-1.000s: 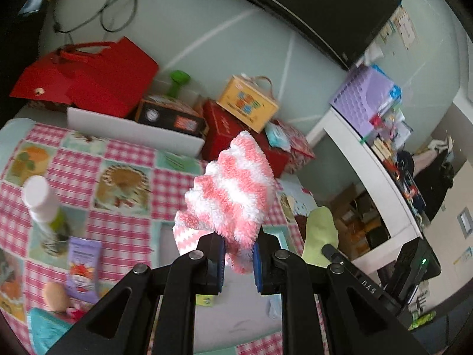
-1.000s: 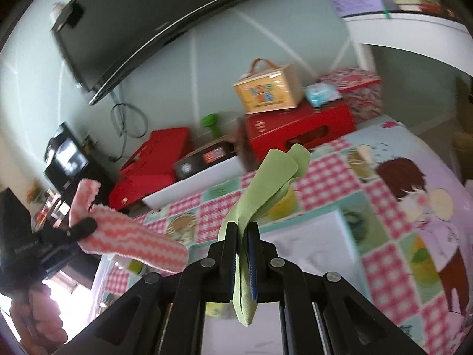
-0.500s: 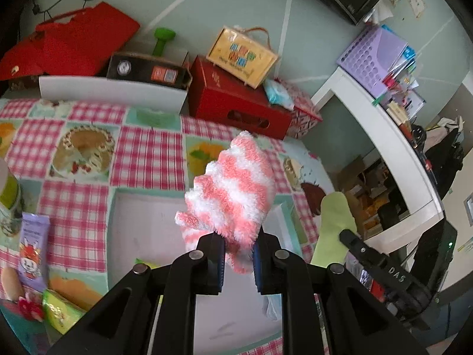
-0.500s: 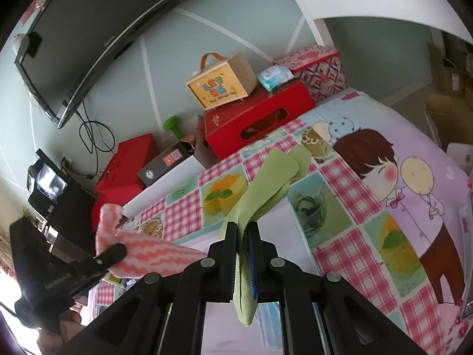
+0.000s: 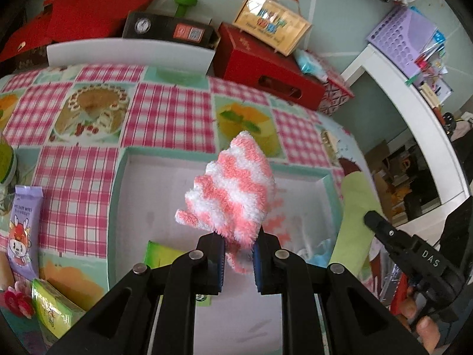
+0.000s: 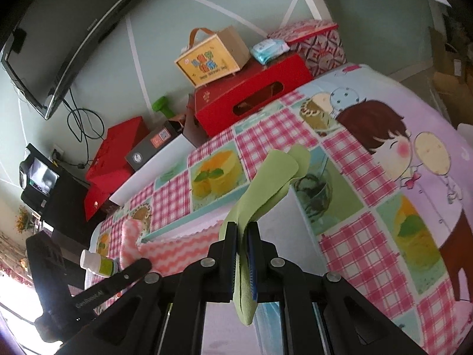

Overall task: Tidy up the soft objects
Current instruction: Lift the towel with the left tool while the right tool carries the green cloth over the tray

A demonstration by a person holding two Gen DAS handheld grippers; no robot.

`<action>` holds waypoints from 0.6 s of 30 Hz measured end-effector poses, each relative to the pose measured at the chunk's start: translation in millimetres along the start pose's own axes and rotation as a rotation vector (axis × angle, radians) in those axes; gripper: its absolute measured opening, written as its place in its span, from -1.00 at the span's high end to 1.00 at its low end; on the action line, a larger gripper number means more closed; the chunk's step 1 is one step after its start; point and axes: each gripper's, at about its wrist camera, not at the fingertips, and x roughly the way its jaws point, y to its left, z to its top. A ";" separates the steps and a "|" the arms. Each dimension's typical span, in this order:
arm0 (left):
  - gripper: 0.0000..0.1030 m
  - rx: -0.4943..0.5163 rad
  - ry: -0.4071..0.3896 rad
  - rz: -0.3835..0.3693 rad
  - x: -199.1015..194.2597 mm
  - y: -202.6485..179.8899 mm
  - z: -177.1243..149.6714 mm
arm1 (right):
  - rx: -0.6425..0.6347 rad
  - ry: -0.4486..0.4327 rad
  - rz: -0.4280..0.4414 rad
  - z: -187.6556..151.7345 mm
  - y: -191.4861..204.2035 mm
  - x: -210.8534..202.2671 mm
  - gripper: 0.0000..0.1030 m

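Note:
My left gripper (image 5: 239, 244) is shut on a fluffy pink-and-white striped cloth (image 5: 233, 195) and holds it above a shallow white tray with a teal rim (image 5: 116, 189). My right gripper (image 6: 242, 233) is shut on a folded light-green cloth (image 6: 266, 186), also above the tray. The green cloth shows at the right in the left wrist view (image 5: 356, 216). The pink cloth shows low at the left in the right wrist view (image 6: 168, 248), clamped by the left gripper.
The tray lies on a pink checked tablecloth (image 5: 171, 115). A green packet (image 5: 161, 254) and a pale blue item (image 5: 317, 251) lie in the tray. A purple wipes pack (image 5: 25, 230) and snack packets (image 5: 50, 310) sit left. Red boxes (image 5: 266, 68) and a white tray (image 5: 130, 54) line the back.
Both grippers have tilted down and moved closer over the white tray, each still holding its cloth. The tray now fills more of both views.

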 end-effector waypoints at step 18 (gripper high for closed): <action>0.68 -0.032 0.048 0.114 28.5 23.3 -4.0 | -0.032 0.143 0.012 -11.4 11.3 69.5 0.84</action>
